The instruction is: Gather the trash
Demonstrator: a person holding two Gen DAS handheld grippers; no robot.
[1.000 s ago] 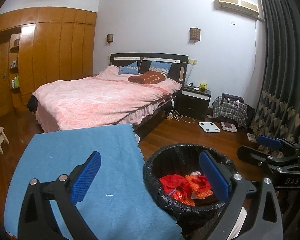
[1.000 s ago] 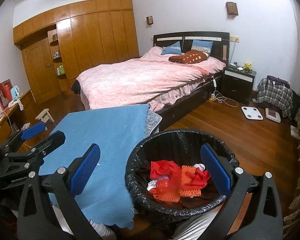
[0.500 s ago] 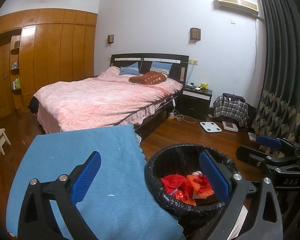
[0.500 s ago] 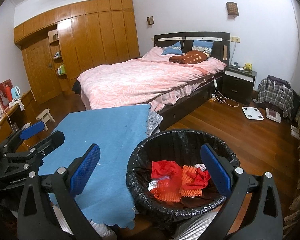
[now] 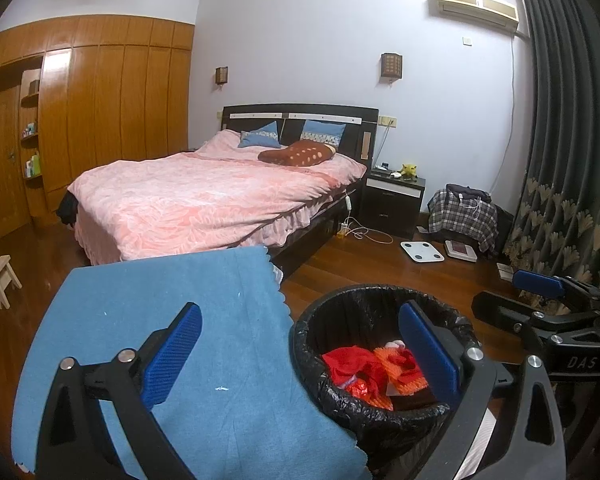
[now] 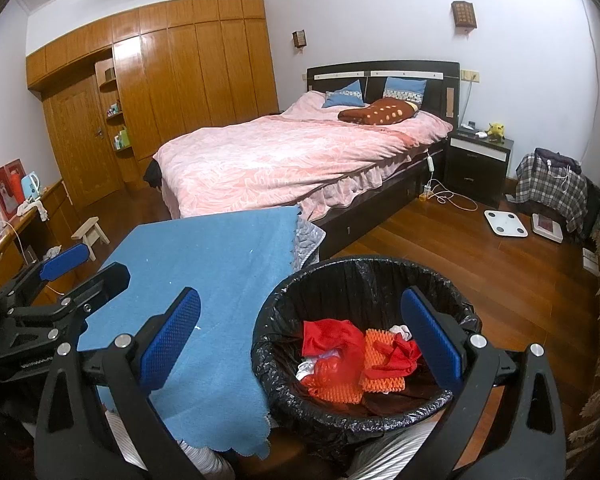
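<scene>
A round bin with a black liner [image 5: 320,344] [image 6: 364,272] stands beside a table under a blue cloth [image 5: 180,320] [image 6: 220,264]. Red and orange trash [image 5: 364,368] [image 6: 352,360] lies inside the bin. My left gripper [image 5: 300,356] is open and empty, held above the cloth's right edge and the bin. My right gripper [image 6: 300,336] is open and empty, held above the bin's left rim. Each gripper also shows in the other's view: the right one at the right [image 5: 540,304], the left one at the left [image 6: 60,280].
A bed with a pink cover [image 5: 204,200] [image 6: 284,160] stands behind the table. A dark nightstand [image 5: 394,200], a white scale [image 5: 422,251] and a plaid bag [image 5: 462,212] are on the wooden floor. Dark curtains [image 5: 560,160] hang at the right. A small wooden stool [image 6: 90,232] stands at the left.
Both views have shifted only slightly. Both grippers stay open and empty.
</scene>
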